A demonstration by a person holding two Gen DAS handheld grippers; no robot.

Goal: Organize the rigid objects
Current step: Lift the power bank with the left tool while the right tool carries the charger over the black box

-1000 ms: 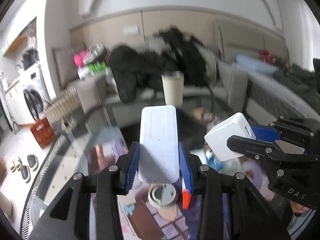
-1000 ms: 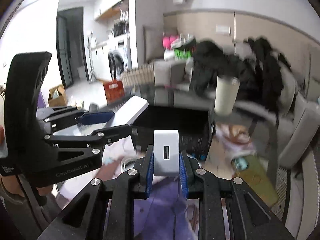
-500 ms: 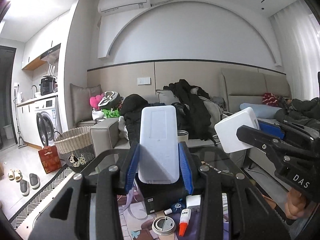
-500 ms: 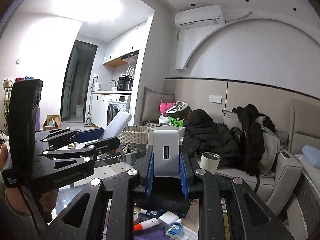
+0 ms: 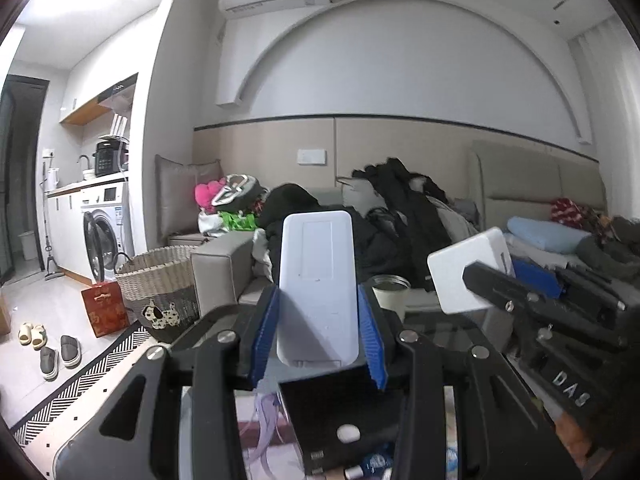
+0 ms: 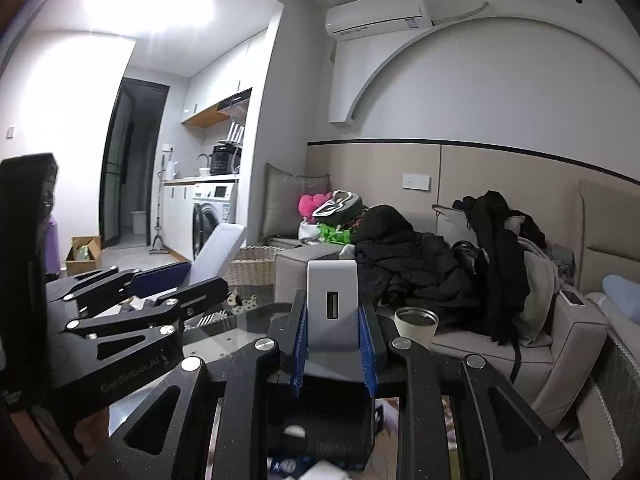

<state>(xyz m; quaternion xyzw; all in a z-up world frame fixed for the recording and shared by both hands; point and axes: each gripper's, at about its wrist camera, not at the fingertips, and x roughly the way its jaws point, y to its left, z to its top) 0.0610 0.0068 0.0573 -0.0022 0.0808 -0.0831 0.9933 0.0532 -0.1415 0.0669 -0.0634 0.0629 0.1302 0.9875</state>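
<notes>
My left gripper is shut on a flat white rectangular remote-like device, held upright above a black open box on the glass table. My right gripper is shut on a white charger block with a USB slot facing me, above the same black box. In the left wrist view the right gripper shows at right holding the charger. In the right wrist view the left gripper shows at left with the white device.
A cream tumbler stands on the table's far side. Small items lie below the box. A sofa piled with dark clothes, a wicker basket and a washing machine lie beyond.
Both grippers have tilted upward with their objects; the view rose from the cluttered tabletop to the room and wall. The black box now sits at the bottom of both views.
</notes>
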